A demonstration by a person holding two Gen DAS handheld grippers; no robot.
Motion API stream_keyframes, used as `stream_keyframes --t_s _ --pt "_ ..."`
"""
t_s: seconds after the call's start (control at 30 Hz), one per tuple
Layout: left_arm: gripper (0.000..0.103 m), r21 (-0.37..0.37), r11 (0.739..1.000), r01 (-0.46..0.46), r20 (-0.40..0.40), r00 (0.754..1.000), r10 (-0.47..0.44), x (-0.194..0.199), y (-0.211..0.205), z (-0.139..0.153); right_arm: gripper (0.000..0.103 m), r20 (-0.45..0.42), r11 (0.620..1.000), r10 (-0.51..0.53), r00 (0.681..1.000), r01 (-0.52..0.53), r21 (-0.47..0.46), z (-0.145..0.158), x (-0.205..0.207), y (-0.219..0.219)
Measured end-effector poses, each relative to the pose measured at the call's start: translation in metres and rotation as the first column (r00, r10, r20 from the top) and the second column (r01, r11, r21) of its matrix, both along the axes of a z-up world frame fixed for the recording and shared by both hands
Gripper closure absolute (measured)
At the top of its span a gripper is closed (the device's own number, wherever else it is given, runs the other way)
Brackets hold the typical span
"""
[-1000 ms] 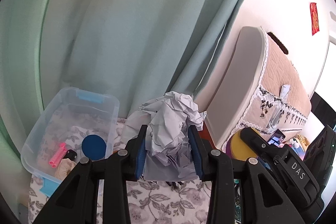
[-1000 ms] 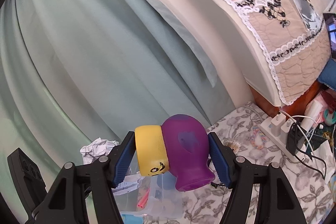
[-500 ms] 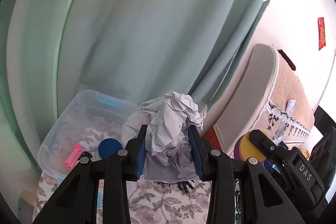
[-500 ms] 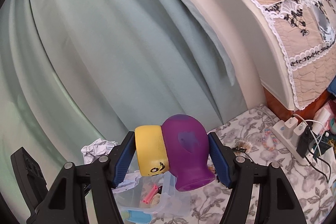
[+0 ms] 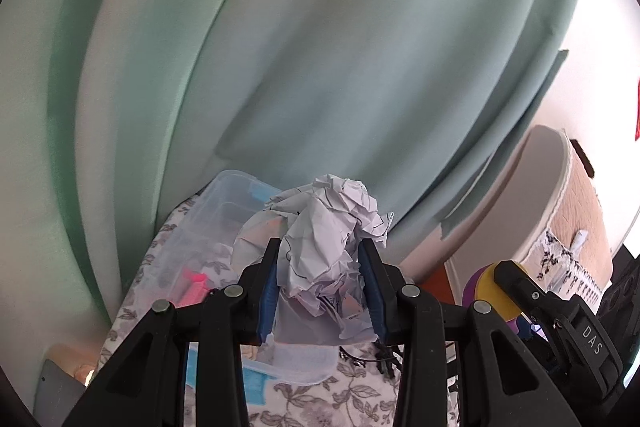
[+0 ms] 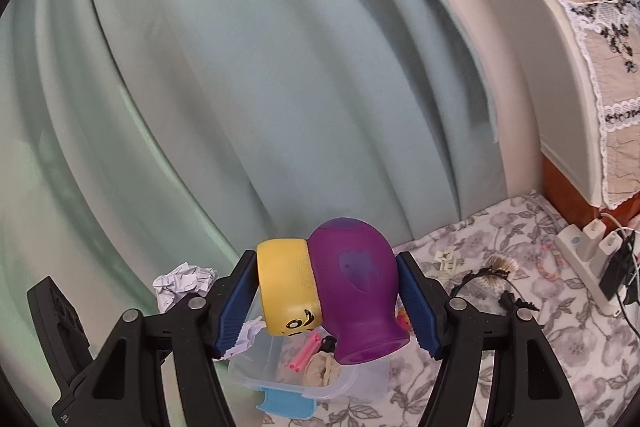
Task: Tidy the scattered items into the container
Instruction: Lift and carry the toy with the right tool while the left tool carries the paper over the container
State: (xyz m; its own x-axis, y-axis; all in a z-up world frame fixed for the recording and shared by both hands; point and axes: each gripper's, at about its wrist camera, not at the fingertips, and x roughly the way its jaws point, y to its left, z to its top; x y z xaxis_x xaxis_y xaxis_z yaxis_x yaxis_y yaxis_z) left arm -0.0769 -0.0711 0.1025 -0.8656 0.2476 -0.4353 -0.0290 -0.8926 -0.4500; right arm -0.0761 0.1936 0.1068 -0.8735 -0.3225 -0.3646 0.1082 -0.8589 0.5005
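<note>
Green curtain, floral tablecloth, white wall.

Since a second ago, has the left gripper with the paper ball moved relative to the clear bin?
Yes. In the left wrist view the clear bin has slid from the far left to just behind the crumpled paper, so the left gripper has swung left toward it.

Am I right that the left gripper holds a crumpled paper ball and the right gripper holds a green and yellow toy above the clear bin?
Not quite: in the right wrist view the toy in the right gripper is purple and yellow, not green. The rest stands.
</note>
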Motion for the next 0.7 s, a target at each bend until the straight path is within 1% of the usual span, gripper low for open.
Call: stream_keyframes --t_s 0.3,0.7 --pt "0.064 0.036 0.999 -0.039 0.038 0.999 0.037 -0.008 -0.031 -0.018 0.031 0.044 0.998 0.05 0.998 -0.052 0.042 -0.015 -0.018 -0.034" --pt "0.064 0.057 0.997 -0.059 0.092 0.994 0.054 -0.022 -0.048 -0.04 0.031 0.117 0.993 0.089 0.989 -0.098 0.072 -0.042 -0.043 -0.061"
